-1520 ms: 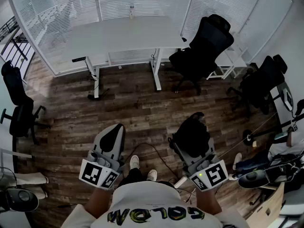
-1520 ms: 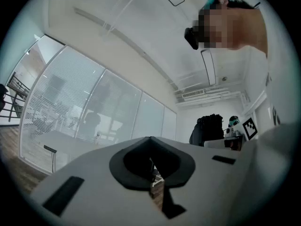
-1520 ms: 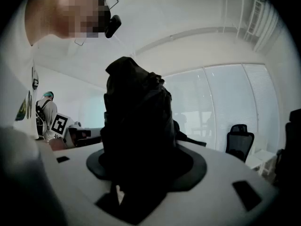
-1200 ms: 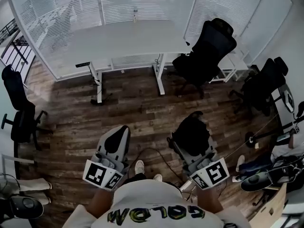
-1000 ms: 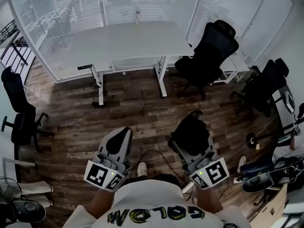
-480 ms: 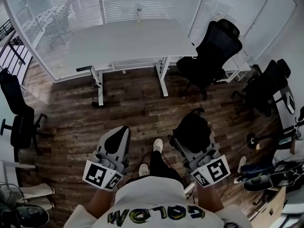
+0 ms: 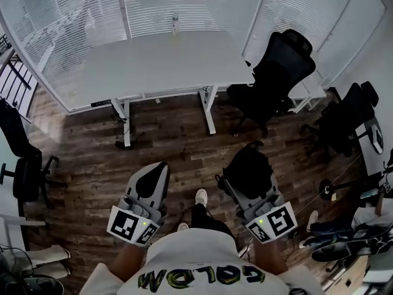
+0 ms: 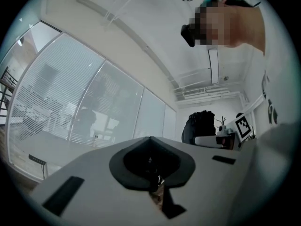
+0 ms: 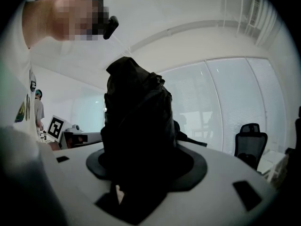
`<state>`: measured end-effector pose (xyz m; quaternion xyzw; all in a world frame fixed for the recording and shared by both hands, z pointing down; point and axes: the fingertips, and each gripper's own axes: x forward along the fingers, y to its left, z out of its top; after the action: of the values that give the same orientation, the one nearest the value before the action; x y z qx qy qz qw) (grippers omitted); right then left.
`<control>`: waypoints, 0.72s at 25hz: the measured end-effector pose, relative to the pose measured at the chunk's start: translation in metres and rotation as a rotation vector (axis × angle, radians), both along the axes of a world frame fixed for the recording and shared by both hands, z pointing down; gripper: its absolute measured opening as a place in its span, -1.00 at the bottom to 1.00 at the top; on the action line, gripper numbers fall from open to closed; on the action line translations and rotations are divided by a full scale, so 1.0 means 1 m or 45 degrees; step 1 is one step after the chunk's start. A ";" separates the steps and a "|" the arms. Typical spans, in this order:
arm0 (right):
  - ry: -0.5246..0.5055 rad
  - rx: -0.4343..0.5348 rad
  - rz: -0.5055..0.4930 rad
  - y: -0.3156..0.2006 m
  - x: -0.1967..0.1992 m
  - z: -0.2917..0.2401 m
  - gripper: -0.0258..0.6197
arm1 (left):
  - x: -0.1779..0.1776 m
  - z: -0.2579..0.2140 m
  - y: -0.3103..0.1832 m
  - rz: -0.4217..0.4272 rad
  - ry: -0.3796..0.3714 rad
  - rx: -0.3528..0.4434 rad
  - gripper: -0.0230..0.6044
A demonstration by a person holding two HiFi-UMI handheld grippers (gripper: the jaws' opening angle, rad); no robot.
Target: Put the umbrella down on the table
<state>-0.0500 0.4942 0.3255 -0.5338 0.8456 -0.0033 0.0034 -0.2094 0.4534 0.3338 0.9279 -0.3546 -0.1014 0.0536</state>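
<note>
The head camera looks steeply down from above the person onto the left gripper [image 7: 153, 169], the right gripper [image 7: 247, 172] and the white table [image 7: 166, 60] ahead. Each gripper camera rides close behind its own jaws and faces level toward the glass wall [image 7: 67, 23], which all three views share.

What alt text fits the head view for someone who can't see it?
Seen from above, a person holds a folded black umbrella in the right gripper while the left gripper is shut and empty. Ahead, a white table with a bottle stands on wood flooring, beside a black chair.
</note>
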 end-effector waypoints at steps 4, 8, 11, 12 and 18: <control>0.001 0.004 0.002 -0.037 0.033 -0.005 -0.11 | 0.030 -0.008 -0.037 -0.002 -0.001 0.010 -0.89; 0.005 0.004 -0.006 -0.077 0.067 -0.007 -0.11 | 0.062 -0.010 -0.078 -0.017 -0.003 0.008 -0.89; 0.000 0.000 -0.013 -0.109 0.093 -0.009 -0.11 | 0.088 -0.012 -0.113 -0.027 -0.005 0.004 -0.89; -0.002 -0.001 -0.017 -0.119 0.102 -0.010 -0.11 | 0.098 -0.013 -0.124 -0.031 -0.005 0.005 -0.89; 0.005 0.002 -0.052 -0.170 0.146 -0.009 -0.11 | 0.147 -0.014 -0.176 -0.050 0.000 0.019 -0.89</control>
<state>0.0958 0.3241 0.3165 -0.5166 0.8562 -0.0018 0.0022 -0.0627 0.2771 0.3196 0.9211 -0.3721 -0.1051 0.0448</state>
